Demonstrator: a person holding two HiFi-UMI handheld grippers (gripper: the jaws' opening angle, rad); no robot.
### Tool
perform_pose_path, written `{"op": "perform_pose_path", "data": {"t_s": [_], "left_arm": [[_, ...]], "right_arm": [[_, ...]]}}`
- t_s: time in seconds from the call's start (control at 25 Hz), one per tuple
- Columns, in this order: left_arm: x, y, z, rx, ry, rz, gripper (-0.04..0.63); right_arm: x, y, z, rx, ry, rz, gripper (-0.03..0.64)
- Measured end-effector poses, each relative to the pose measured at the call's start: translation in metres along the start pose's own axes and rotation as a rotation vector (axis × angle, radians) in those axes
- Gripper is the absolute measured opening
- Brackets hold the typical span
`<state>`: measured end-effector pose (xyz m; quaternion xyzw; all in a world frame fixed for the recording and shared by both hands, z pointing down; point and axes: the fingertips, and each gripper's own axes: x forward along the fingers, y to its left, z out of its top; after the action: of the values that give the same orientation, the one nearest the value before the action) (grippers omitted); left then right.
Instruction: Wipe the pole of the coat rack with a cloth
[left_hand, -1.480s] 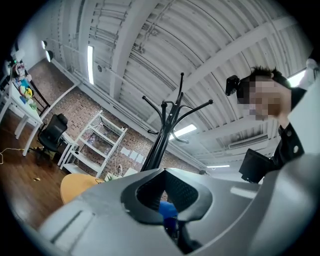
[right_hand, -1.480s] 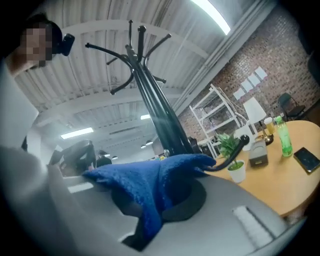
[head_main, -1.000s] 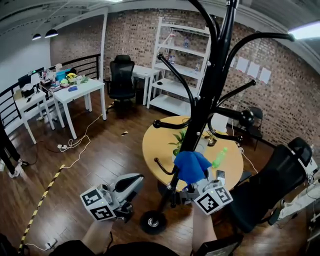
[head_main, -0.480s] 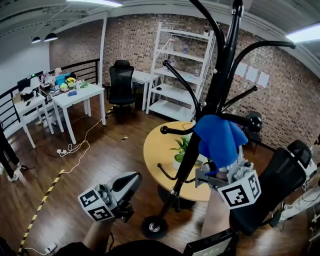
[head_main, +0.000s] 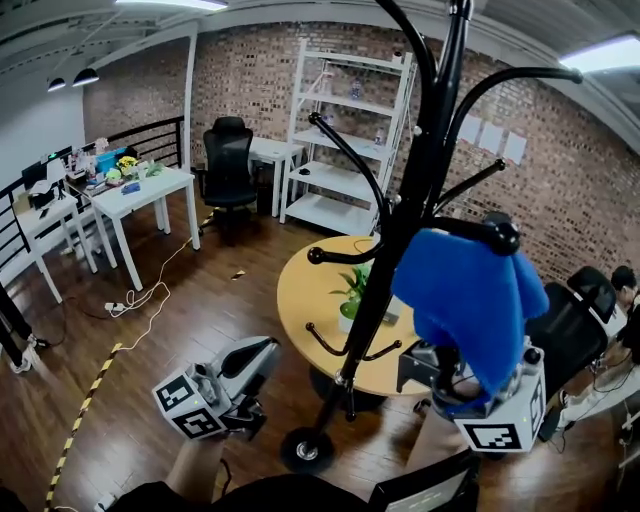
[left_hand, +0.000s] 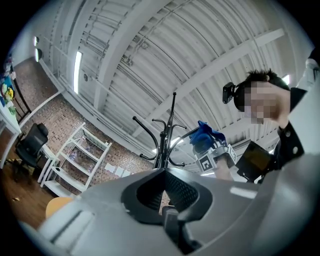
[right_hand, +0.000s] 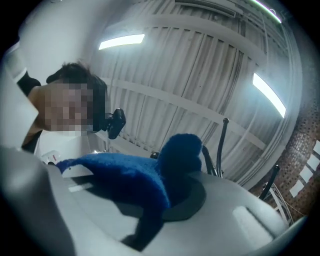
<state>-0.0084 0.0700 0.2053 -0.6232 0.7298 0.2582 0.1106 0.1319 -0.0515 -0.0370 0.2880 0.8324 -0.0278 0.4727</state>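
1 coat rack (head_main: 430, 120) fills the middle of the head view, its black pole (head_main: 370, 310) leaning up from a round base (head_main: 305, 450) on the wood floor. Curved hooks branch off at several heights. Behind it stands a round table (head_main: 300, 290) carrying a small plant.

The blue cloth (head_main: 470, 295) hangs to the right of the pole at about mid-height, beside a knobbed hook (head_main: 497, 235). Its left edge lies close to the pole. Contact cannot be confirmed from any view.

The right gripper (head_main: 455, 375) sits beneath the cloth. Its jaws are clamped on a fold, and the loose remainder drapes over the gripper body. The left gripper (head_main: 262, 352) is held low, well apart from the rack, with its jaws together on nothing.

Recommended procedure for the wiping step:

1. Bring the draped face of the cloth against the pole, not the hard jaw tips, so that only fabric touches the finish.
2. Stroke along the pole's length between 2 hook junctions. Lift clear at each junction, since loose fabric is likely to snag on a hook.
3. Keep the side pressure light. The rack appears top-heavy on a small base and may rock.
4. If it rocks, steady the pole low down with the left gripper
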Motion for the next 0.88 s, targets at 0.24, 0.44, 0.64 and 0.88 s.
{"op": "perform_pose_path", "data": {"t_s": [0.24,0.44,0.64,0.88], "left_arm": [[-0.004,-0.001,0.0,-0.011,0.003,0.002,0.0],[-0.007,0.0,-0.005,-0.025,0.016,0.011,0.0],[-0.01,0.002,-0.015,-0.044,0.044,0.024,0.0],[-0.009,-0.001,-0.034,-0.089,0.089,0.019,0.0]], "right_arm": [[-0.011,-0.042,-0.065,0.029,0.157,-0.153,0.021],[-0.033,-0.065,-0.145,0.019,0.369,-0.236,0.021],[-0.082,-0.073,-0.169,0.079,0.424,-0.344,0.021],[-0.162,-0.051,-0.231,0.189,0.602,-0.388,0.021]]}}
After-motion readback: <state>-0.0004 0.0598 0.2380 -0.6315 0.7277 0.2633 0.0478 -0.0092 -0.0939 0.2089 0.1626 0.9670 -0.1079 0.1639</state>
